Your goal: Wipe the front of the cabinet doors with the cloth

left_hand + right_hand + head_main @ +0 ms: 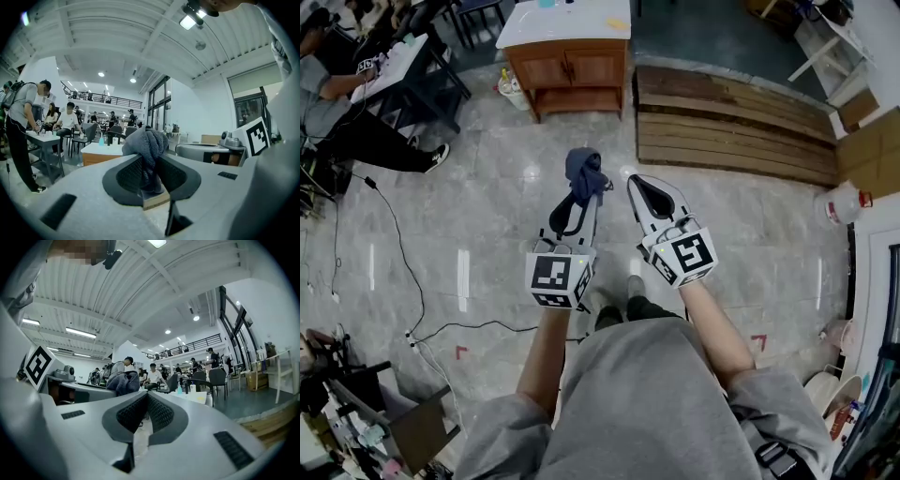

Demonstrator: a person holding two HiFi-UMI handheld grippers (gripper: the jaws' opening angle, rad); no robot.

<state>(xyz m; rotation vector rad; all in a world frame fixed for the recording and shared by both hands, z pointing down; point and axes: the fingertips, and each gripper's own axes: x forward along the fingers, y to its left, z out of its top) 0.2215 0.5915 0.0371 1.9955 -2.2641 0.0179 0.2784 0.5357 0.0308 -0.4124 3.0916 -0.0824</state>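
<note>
A small wooden cabinet [567, 67] with a white top and two brown doors stands across the marble floor, well ahead of me. My left gripper [579, 199] is held at waist height, shut on a bunched dark grey-blue cloth [584, 174] that sticks out past its tips. In the left gripper view the cloth [146, 146] fills the space between the black pads, with the cabinet [96, 157] far behind. My right gripper [639, 186] is beside the left one, jaws shut with nothing between them [146, 409]. Its view shows the cloth [123, 382] to the left.
A stack of wooden planks [731, 127] lies right of the cabinet. People sit at a dark table [389, 80] at the left. Cables [403, 272] run over the floor on the left. A white bucket [839, 202] and cardboard boxes [872, 141] stand at the right.
</note>
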